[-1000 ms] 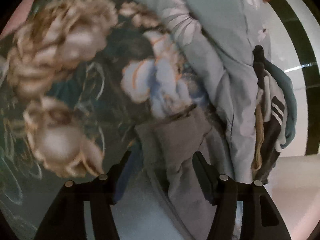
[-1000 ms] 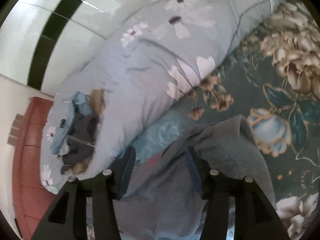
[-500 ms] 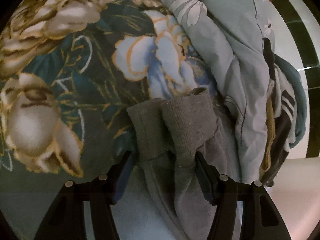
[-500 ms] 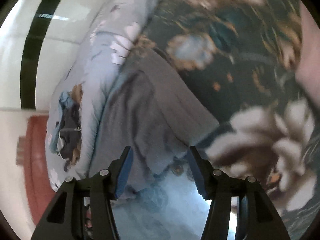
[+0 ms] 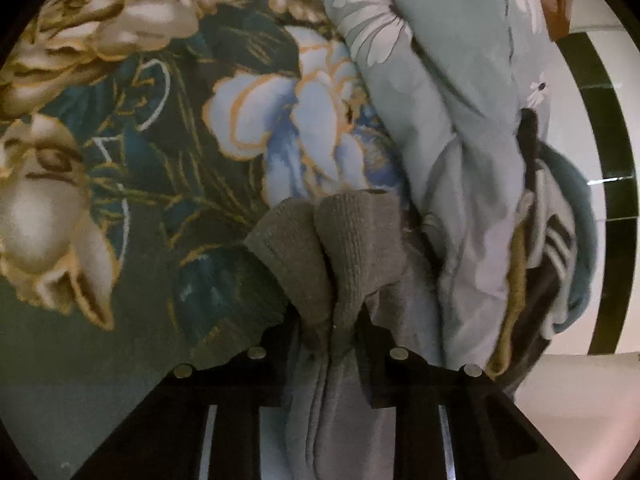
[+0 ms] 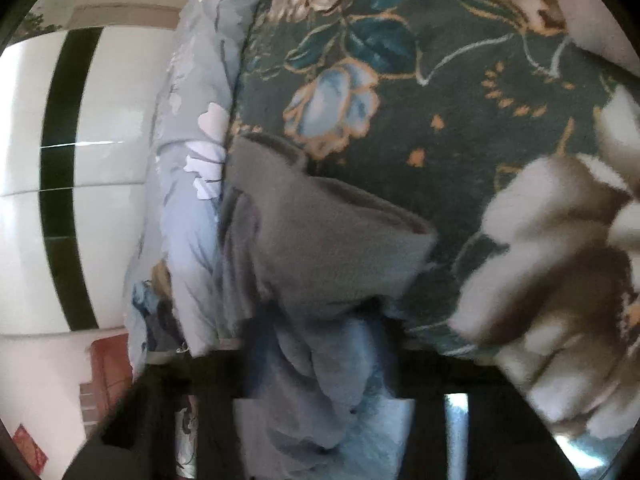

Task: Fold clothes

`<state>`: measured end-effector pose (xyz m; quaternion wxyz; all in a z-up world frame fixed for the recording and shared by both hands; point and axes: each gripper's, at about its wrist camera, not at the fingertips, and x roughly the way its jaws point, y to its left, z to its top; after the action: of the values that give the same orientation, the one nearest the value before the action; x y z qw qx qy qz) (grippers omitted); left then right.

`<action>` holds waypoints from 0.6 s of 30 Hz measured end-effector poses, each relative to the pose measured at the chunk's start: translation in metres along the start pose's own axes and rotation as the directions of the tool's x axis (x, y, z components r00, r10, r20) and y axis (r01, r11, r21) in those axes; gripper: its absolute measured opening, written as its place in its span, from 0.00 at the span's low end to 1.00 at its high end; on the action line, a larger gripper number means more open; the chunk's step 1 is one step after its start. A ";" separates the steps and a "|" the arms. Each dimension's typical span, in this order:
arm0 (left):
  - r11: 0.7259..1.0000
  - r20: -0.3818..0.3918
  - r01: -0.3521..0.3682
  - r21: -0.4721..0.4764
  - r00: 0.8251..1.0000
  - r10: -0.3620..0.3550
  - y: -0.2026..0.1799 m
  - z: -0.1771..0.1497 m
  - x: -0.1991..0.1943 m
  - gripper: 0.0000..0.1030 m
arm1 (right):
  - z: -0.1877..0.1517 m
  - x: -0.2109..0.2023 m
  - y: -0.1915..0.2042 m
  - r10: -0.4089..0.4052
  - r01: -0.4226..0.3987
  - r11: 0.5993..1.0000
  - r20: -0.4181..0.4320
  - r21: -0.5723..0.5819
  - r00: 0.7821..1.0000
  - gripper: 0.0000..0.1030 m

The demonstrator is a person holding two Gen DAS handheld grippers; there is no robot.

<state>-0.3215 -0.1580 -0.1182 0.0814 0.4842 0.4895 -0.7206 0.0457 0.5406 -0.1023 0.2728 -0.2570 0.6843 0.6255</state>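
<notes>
- Grey garment (image 5: 348, 248) lies on the dark floral bedspread (image 5: 132, 152), bunched against the pale blue duvet (image 5: 452, 128) at the bed's edge.
- Left gripper (image 5: 332, 332): jaws have just been closing; they now pinch the 2 ribbed cuffs together, likely so both layers lift as 1.
- Right gripper (image 6: 320, 344): jaws have just been closing on the garment's other end; the view is blurred, but cloth is gathered tight between them.
- Judgement: a grip at each end lets the garment be stretched flat before folding.
- Heap of other clothes (image 5: 536, 256) sits on the duvet, apart from this work.
</notes>
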 end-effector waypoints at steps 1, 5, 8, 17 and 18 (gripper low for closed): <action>1.000 0.001 0.008 0.003 1.000 -0.008 -0.001 0.000 -0.006 0.24 | 0.003 -0.004 0.002 0.001 -0.001 1.000 -0.005 -0.009 1.000 0.20; 0.995 -0.009 0.096 0.022 0.995 -0.096 -0.007 0.001 -0.043 0.24 | 0.011 -0.023 0.018 0.031 -0.033 0.996 -0.025 -0.086 0.999 0.09; 0.978 -0.011 0.202 0.051 0.979 -0.202 -0.001 0.000 -0.079 0.24 | 0.013 -0.050 0.036 0.084 -0.090 0.978 -0.038 -0.186 0.996 0.08; 0.992 -0.022 0.122 0.021 0.992 -0.121 0.112 -0.007 -0.102 0.24 | 0.007 -0.064 -0.048 0.012 -0.038 0.984 -0.149 -0.174 0.989 0.09; 0.995 -0.023 0.103 -0.010 0.994 -0.103 0.125 -0.009 -0.096 0.24 | 0.007 -0.060 -0.063 0.016 -0.037 0.991 -0.159 -0.131 0.987 0.09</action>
<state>-0.1920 -0.2482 -0.1225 0.0403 0.4666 0.5178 -0.7159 0.1331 0.5431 -0.1062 0.1917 -0.3144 0.6637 0.6511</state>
